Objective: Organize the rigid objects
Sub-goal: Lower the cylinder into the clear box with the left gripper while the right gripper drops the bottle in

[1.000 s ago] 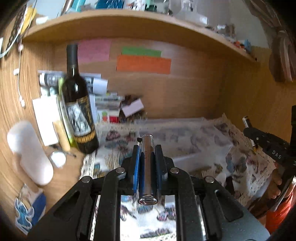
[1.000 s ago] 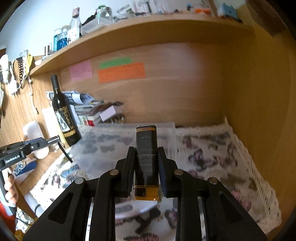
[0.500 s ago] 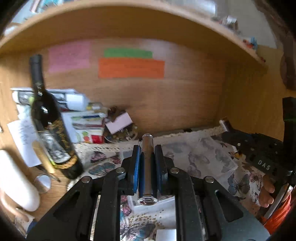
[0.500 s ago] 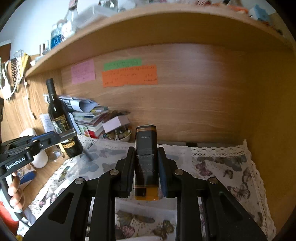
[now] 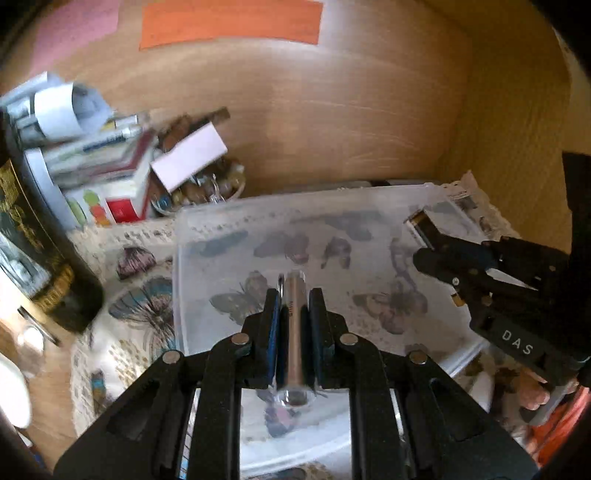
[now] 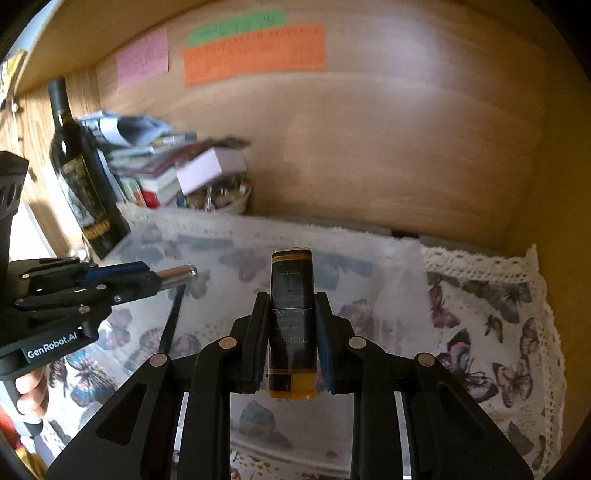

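Grippers: two, one in each hand; each shows in its own wrist view and at the edge of the other's.
Held things: two, one per gripper.
Left gripper [image 5: 293,310]: jaws narrowed onto a slim metal tube [image 5: 294,332], which lies lengthwise between the blue-faced pads; its rounded tip pokes out past the fingertips (in the right wrist view it sticks out sideways toward the middle of the scene).
Right gripper [image 6: 291,314]: jaws closed against the two sides of a dark bottle [image 6: 292,317] with an amber end nearest the camera and a gold-edged cap farthest from it; faint lettering runs along its face.
Where the held things are: both are in the air above the clear plastic lid [image 5: 229,254], apart from each other, the tube to the left and the bottle to the right.
Plastic lid: one, frosted and flat, resting on the butterfly cloth [image 6: 509,332], whose pattern shows through it.
Wine bottle [image 6: 79,177]: one, upright at the left, just beside the lid's corner.
Stack of papers and books [image 6: 147,166]: one heap against the back panel, blurred.
Small bowl [image 6: 221,201]: one, holding small bits I cannot identify, beside the heap.
Paper notes on the back panel: three, pink [image 6: 142,61], green [image 6: 236,27] and orange [image 6: 255,53].
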`<state>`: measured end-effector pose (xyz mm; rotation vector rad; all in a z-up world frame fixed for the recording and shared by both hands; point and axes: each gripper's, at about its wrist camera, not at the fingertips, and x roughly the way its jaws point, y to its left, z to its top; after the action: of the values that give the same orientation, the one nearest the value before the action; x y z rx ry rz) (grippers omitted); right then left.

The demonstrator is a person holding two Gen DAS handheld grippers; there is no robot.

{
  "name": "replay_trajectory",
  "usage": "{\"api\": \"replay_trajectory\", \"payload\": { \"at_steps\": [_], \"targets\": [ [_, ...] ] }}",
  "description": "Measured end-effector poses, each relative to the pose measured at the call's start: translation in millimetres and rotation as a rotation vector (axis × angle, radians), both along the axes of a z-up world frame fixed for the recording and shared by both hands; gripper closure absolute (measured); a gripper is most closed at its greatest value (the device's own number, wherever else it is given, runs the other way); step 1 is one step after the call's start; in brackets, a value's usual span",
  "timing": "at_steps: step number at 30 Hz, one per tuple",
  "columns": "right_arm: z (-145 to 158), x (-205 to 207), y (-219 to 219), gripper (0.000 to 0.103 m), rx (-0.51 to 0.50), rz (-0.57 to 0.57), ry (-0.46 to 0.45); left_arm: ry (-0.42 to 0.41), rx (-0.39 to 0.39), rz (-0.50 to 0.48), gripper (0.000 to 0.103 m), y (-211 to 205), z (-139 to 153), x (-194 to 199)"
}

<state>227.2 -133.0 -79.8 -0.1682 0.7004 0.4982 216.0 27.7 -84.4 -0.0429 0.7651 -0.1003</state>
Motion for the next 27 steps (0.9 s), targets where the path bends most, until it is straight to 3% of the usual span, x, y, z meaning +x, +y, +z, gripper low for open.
{"api": "replay_trajectory", "payload": {
  "at_steps": [13,15,18,27],
  "targets": [
    [-16,10,9,0.082,-0.053,0.029,0.058,0.012,0.039,-0.026,0.085,-12,-3,-3],
    [-14,9,9,0.079,-0.057,0.026,0.057,0.012,0.031,-0.025,0.074,-12,0,-6],
    [-8,4,8,0.065,-0.05,0.026,0.044,-0.003,0.024,-0.005,0.053,-11,7,-13],
    [27,-27,-6,0.047,-0.003,0.006,-0.053,-0.082,0.02,0.043,0.023,-4,34,-48]
  ]
}}
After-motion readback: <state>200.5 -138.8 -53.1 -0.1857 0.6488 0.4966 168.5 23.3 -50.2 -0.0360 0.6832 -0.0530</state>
